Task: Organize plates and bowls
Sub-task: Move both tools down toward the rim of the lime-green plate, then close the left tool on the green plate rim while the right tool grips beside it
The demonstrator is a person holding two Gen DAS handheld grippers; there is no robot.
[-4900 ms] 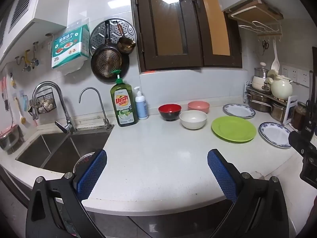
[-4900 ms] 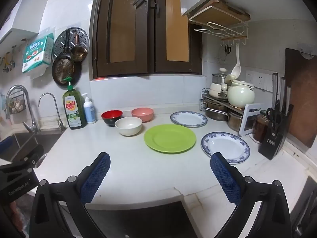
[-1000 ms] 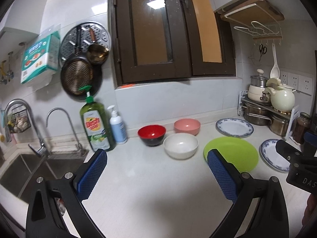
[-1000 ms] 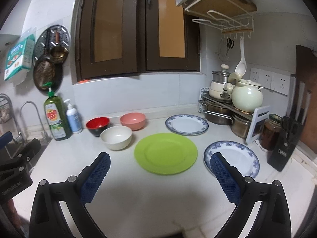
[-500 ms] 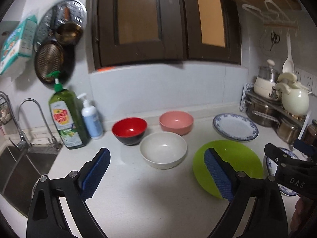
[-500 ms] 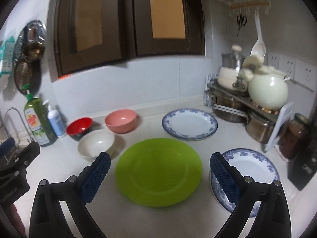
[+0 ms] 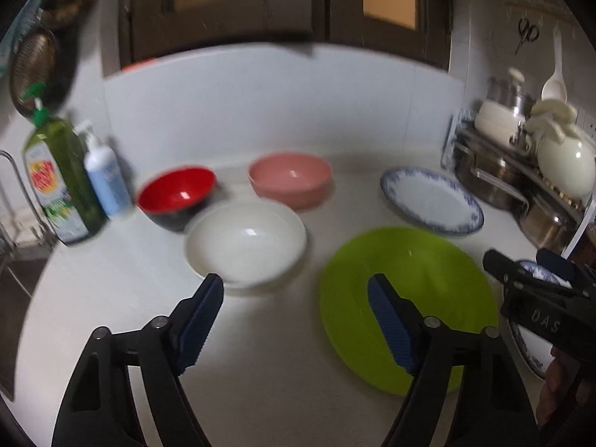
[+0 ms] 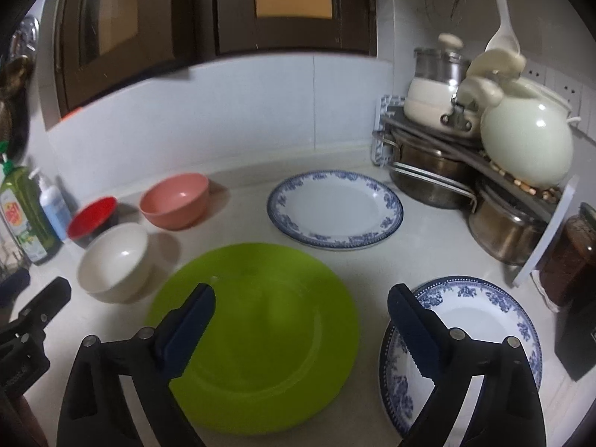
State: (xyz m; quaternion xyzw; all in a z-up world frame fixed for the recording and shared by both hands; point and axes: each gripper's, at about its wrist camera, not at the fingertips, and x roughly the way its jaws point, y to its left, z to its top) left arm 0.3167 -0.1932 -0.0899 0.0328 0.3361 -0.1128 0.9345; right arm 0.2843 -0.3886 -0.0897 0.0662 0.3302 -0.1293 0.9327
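Note:
On the white counter stand a white bowl [image 7: 246,242], a red bowl [image 7: 177,195] and a pink bowl [image 7: 290,178]. A green plate [image 7: 417,290] lies to their right, with a blue-rimmed plate [image 7: 432,201] behind it and another blue-rimmed plate [image 8: 480,320] at the right. My left gripper [image 7: 294,316] is open and empty, just in front of the white bowl and the green plate's left edge. My right gripper [image 8: 298,327] is open and empty, low over the green plate [image 8: 260,327], its right finger over the near blue-rimmed plate.
A green dish soap bottle [image 7: 59,182] and a pump bottle [image 7: 106,178] stand at the left by the sink. A rack with steel pots [image 8: 432,175] and a pale teapot [image 8: 529,138] fills the right corner. A jar [image 8: 573,260] stands at the far right.
Both grippers have moved forward and down toward the dishes. The left one has closed in on the white bowl, the right one on the green plate. Both stay open.

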